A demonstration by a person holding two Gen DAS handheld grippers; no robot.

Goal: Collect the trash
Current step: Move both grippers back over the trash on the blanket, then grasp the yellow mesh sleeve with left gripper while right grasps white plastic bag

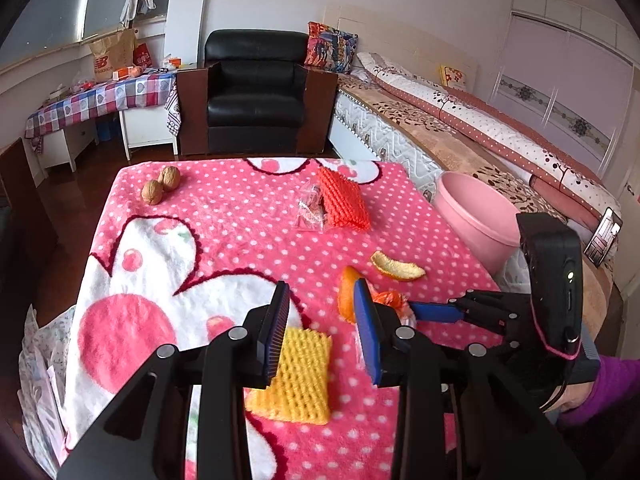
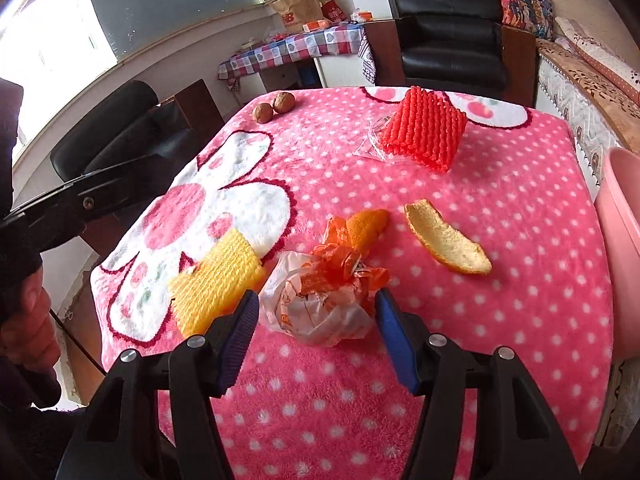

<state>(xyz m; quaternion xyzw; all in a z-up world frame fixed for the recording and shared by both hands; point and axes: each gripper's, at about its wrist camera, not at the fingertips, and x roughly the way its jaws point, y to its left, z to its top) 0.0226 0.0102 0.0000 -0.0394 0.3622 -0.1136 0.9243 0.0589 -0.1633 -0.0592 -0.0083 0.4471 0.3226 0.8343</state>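
I'm seeing two walnuts (image 2: 274, 107), two peels (image 2: 446, 238), two foam nets (image 2: 218, 280); crumpled wrapper (image 2: 320, 300) sitting between my right tool's (image 2: 316, 344) spread-apart pads, untouched; left tool (image 1: 320, 328) gaping, empty.

A black leather armchair (image 1: 256, 92) stands against the white wall, between a checked-cloth side table (image 1: 104, 100) and a bed (image 1: 460, 128); daylight enters a window (image 2: 48, 48).

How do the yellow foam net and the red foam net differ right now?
The yellow foam net lies flat near the claws; the red foam net stands puffed up at the far side. The red one rests against a clear plastic wrapper; the yellow one lies alone. Both are ribbed fruit sleeves on the pink blanket.
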